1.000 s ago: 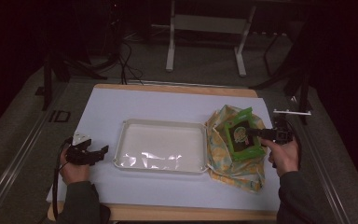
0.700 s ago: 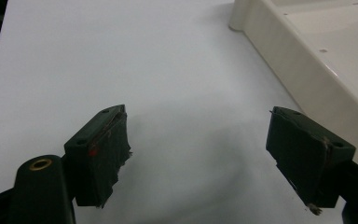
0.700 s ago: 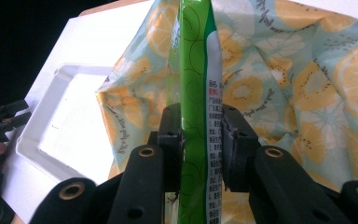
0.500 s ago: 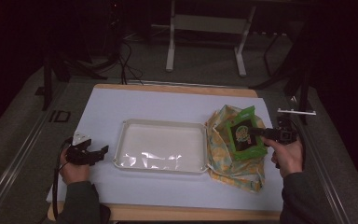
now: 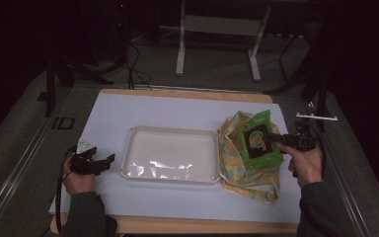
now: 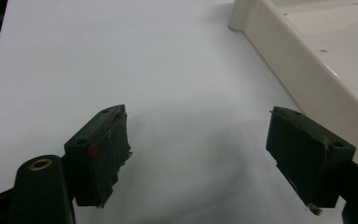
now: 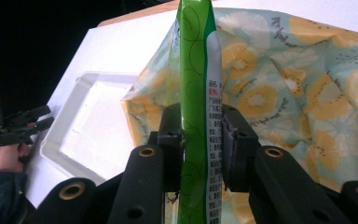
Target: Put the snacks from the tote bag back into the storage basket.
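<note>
Bare white table (image 5: 128, 113) lies open left of the tray (image 5: 170, 136); the fruit-print bag (image 5: 249, 173) crowds its right side.

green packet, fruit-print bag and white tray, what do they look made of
Green packet: thin glossy plastic film, judging by its sheen and printed small text. Fruit-print bag: soft matte fabric or coated cloth, creased and slumped. White tray: rigid smooth plastic, likely, with moulded rim and glare on its floor.

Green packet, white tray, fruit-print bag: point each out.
green packet (image 7: 193, 93): right gripper view, on its green edge above the jaws.
white tray (image 5: 170, 133): high view, on its far rim.
fruit-print bag (image 5: 249, 180): high view, on the cloth below the packet.
</note>
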Tool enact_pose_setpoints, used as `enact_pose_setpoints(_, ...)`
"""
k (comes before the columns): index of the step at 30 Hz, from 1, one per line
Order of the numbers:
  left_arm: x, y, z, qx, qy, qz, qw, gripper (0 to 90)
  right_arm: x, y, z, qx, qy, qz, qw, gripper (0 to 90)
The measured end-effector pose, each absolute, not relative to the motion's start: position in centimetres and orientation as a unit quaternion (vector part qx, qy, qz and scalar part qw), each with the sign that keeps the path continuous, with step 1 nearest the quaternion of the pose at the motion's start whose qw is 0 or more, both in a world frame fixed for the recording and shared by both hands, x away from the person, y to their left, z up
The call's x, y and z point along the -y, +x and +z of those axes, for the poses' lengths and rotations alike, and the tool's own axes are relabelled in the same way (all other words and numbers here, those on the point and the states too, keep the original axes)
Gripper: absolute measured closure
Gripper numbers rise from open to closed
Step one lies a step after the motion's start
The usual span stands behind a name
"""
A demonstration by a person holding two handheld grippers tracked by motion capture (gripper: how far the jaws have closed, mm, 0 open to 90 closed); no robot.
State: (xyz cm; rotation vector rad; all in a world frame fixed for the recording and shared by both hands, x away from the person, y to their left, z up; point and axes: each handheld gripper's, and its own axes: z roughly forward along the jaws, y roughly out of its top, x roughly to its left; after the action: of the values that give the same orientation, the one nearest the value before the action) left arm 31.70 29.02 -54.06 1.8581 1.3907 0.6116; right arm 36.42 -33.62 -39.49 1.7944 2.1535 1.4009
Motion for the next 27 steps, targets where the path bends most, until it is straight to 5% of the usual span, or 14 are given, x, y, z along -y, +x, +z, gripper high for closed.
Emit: enact_pose_setpoints(27, -29.0, 31.7, -54.0, -0.54, 0.721, 0.239, 0.363, 21.4, 32.7, 36.1, -37.9, -0.681, 0.557, 0.475, -0.014, 72.7)
